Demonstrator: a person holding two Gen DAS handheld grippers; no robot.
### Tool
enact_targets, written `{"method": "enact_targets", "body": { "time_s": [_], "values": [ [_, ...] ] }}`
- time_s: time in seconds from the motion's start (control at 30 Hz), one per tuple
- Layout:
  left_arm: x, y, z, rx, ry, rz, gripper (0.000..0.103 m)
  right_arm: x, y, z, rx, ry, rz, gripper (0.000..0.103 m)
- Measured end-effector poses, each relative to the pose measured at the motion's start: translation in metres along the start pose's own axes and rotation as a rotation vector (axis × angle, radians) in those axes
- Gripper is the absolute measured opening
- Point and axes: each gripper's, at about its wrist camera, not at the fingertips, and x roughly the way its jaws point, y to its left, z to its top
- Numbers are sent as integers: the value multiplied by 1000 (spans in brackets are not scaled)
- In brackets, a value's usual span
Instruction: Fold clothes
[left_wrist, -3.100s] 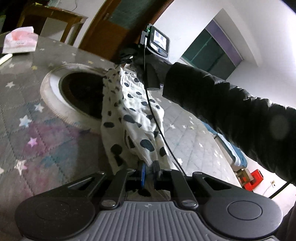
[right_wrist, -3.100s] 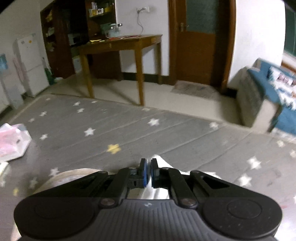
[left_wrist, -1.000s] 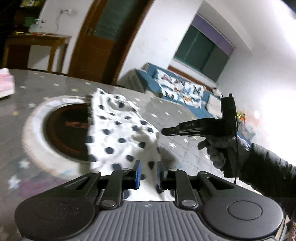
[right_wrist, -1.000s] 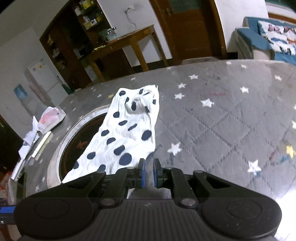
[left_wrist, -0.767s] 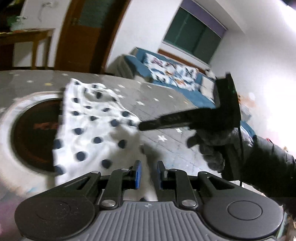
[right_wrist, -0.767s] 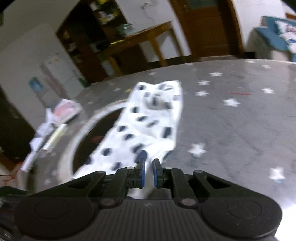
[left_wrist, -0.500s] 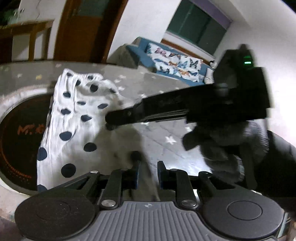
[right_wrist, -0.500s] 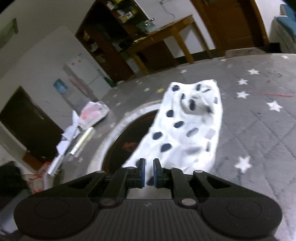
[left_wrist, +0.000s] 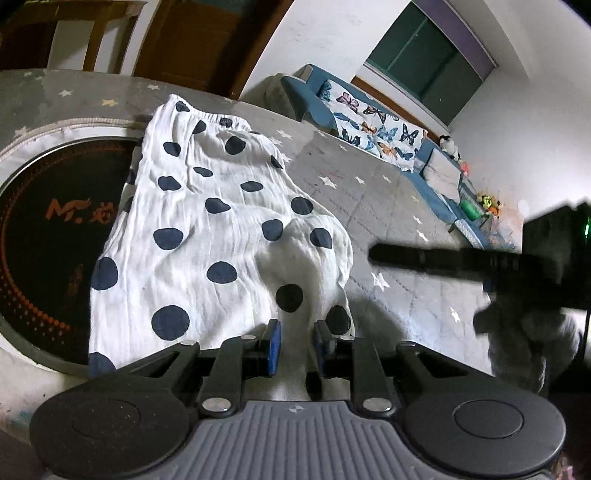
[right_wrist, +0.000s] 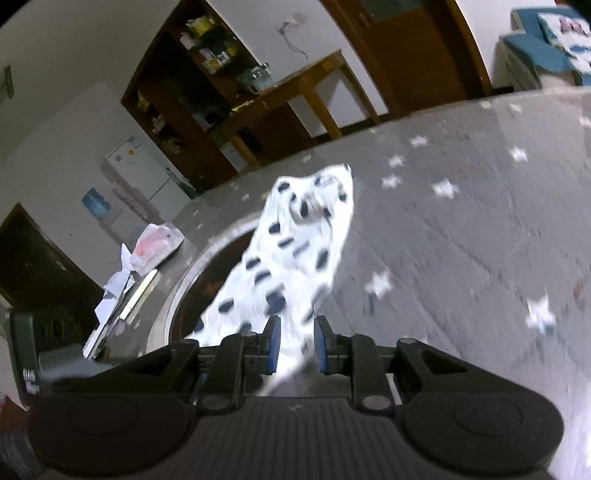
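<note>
Lowered since earlier, the left gripper (left_wrist: 296, 347) gapes over the spotted garment (left_wrist: 221, 236); right gripper (right_wrist: 296, 345) opening, unclamped.

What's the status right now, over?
Left gripper open over the white, dark-dotted cloth garment. Right gripper opening, garment between its pads. Garment lies half over the round black glass inset. Nothing blocking.

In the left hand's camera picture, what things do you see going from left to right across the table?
Dark round plate set in the table → white cloth with dark dots → grey starry tablecloth → right gripper reaching in from the right.
</note>
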Motion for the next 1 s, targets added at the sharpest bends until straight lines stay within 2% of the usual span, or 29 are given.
{"method": "enact_targets", "body": {
  "time_s": [0.1, 0.4, 0.43, 0.47, 0.5, 0.67, 0.8, 0.87, 1.0],
  "values": [
    [1, 3, 1, -12, -2, -10, 23, 2, -4, -10, -9, 19, 2, 19],
    [2, 6, 2, -24, -4, -24, 23, 27, 14, -18, -148, 14, 7, 19],
    [2, 6, 2, -25, -5, -25, 23, 28, 16, -19, -154, 11, 5, 18],
    [1, 7, 2, -25, -5, -25, 23, 30, 17, -21, -161, 8, 2, 9],
    [1, 7, 2, -26, -7, -25, 25, 28, 18, -21, -168, 5, -7, 4],
    [-4, 11, 1, -23, -18, -17, 27, 3, 26, -18, -239, -30, -90, 3],
    [-7, 17, 0, -34, -28, -12, 27, 1, 25, -21, -273, 14, -164, 3],
    [-9, 18, 0, -32, -31, -5, 27, 6, 25, -24, -292, 50, -196, 3],
    [-18, 19, -2, -14, -42, 12, 28, -3, 34, -19, -337, 23, -244, 9]
  ]
}}
